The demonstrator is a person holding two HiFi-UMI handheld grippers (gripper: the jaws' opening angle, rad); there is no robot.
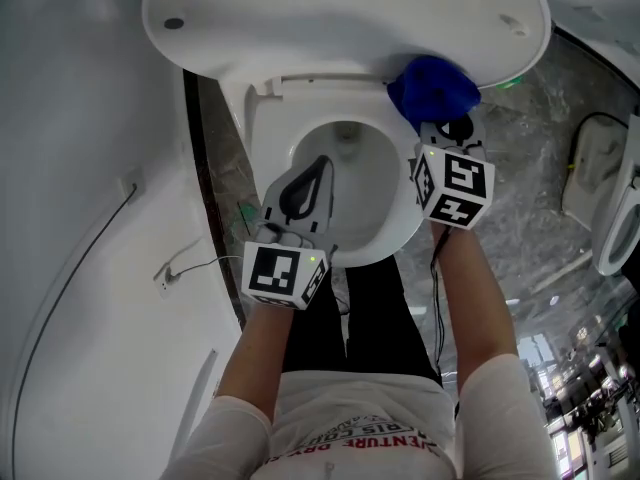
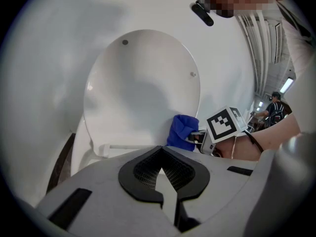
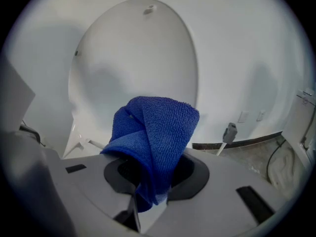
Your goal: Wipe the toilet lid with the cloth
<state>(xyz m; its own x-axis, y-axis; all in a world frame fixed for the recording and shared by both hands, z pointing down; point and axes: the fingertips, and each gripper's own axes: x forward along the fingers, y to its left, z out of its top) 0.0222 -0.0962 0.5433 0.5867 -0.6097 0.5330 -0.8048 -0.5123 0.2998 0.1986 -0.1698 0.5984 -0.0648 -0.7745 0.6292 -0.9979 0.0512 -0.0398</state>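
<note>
Before the raised toilet lid [image 1: 340, 18], right gripper [image 3: 148, 186] pinches the soft, limp cloth [image 3: 155, 132] mid-fold; left gripper [image 2: 165, 181] is closed on nothing.

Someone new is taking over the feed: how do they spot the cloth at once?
Find the raised white toilet lid at the top of the head view. Near its lower right edge is the cloth, clamped in the right gripper. It is the only blue thing in view.
</note>
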